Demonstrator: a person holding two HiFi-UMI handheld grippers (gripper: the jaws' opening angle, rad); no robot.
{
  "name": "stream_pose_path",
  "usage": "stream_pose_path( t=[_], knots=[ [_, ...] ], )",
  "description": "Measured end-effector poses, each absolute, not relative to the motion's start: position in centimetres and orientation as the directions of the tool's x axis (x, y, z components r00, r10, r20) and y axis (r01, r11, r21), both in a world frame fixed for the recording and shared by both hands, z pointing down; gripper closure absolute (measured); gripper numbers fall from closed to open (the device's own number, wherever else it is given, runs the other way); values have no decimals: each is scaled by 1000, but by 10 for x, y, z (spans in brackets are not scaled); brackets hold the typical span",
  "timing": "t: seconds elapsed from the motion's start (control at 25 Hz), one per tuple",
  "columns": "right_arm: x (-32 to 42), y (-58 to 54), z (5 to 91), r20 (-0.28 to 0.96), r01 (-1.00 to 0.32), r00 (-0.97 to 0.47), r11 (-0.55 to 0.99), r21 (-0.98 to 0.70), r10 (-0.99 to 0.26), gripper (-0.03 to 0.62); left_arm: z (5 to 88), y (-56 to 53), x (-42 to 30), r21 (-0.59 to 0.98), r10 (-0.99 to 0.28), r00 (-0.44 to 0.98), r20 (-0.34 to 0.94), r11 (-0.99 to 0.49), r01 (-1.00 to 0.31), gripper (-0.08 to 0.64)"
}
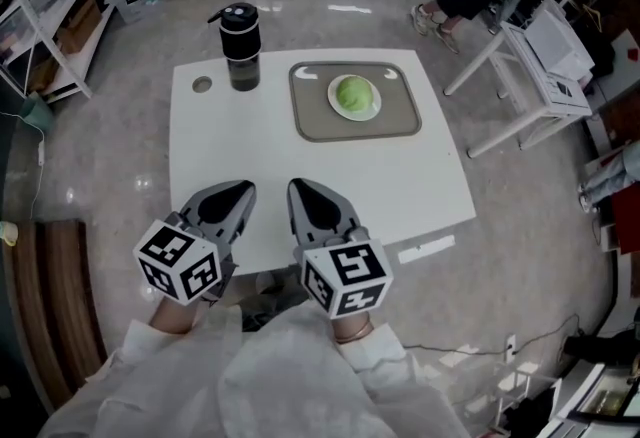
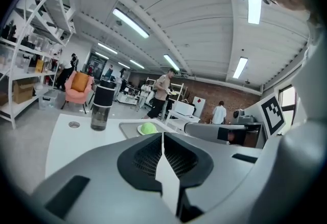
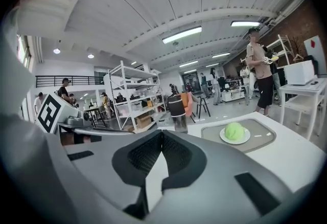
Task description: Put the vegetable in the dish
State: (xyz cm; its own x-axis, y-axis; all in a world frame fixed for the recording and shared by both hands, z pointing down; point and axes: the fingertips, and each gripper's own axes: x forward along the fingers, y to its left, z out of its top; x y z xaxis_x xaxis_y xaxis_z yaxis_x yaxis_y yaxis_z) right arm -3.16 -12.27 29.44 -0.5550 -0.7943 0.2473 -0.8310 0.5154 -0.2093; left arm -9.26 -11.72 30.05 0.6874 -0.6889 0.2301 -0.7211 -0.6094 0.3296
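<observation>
Green vegetable (image 1: 354, 94) sits on the white dish (image 1: 334, 104), on the grey tray (image 1: 310, 122) at the table's (image 1: 230, 146) far side, so I judge the placing done. Left gripper (image 1: 244, 190) and right gripper (image 1: 299, 189) are both pinched together on nothing. They hang at the near edge, well apart from the dish, likely parked clear of it.

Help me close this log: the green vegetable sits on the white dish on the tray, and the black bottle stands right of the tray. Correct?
No. The head view shows the black bottle standing left of the tray, not right. The green vegetable does sit on the white dish on the tray.
</observation>
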Motion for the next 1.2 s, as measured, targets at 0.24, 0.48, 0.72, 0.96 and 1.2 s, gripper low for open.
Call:
stream_pose_path(
  t=[0.24, 0.48, 0.72, 0.96, 1.2],
  knots=[
    [-25, -130, 298, 265, -806, -592, 552, -216, -761, 578, 296, -124, -80, 346, -704, 675, 220, -591, -729, 541],
    [-18, -133, 287, 242, -781, -625, 585, -220, -743, 578, 287, -128, -69, 355, -713, 669, 209, -582, -731, 549],
    [-12, -134, 266, 166, -764, -642, 608, -215, -748, 578, 275, -128, -60, 345, -711, 673, 204, -591, -729, 551],
    [-11, -134, 263, 152, -760, -647, 618, -201, -747, 578, 268, -126, -57, 348, -710, 679, 187, -598, -722, 551],
    [-11, -130, 268, 166, -761, -648, 618, -199, -744, 578, 271, -118, -52, 360, -701, 687, 190, -602, -713, 552]
  ],
)
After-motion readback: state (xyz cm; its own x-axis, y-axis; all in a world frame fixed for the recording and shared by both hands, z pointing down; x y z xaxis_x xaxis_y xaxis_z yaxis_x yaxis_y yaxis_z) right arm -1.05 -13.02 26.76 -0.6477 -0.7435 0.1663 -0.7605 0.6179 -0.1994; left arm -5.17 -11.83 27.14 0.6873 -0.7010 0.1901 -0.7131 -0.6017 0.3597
